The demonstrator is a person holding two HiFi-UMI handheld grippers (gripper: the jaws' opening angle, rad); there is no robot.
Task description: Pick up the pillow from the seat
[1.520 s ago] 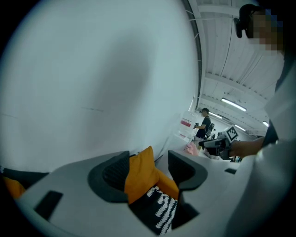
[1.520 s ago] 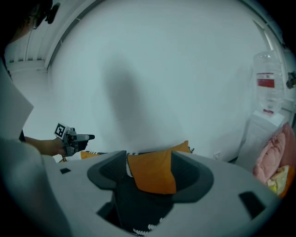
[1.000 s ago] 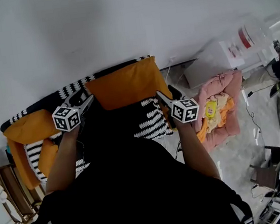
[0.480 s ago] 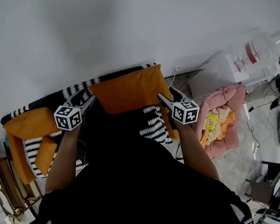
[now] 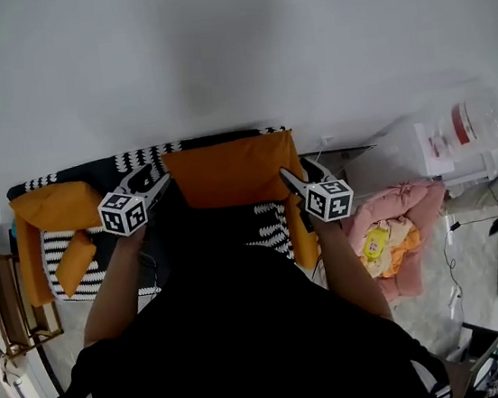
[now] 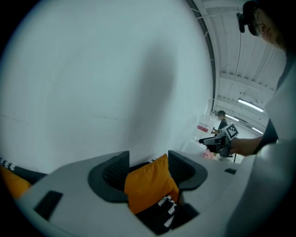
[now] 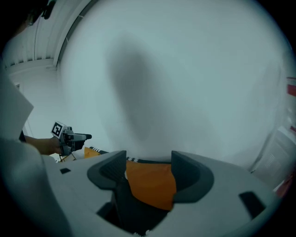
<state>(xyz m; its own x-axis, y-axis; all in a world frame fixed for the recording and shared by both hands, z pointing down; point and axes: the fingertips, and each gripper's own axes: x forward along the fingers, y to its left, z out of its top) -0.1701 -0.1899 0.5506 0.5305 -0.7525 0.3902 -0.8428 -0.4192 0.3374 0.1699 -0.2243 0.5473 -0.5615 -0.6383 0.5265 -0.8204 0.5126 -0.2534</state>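
The black-and-white patterned seat (image 5: 271,225) is carrying an orange pillow (image 5: 232,170) leaning at its back, with more orange cushions (image 5: 55,212) lying further along it.

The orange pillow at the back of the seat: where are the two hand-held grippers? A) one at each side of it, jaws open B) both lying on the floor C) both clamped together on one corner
A: in the head view the left hand-held gripper and the right hand-held gripper flank the orange pillow, and each gripper view shows its jaws apart.
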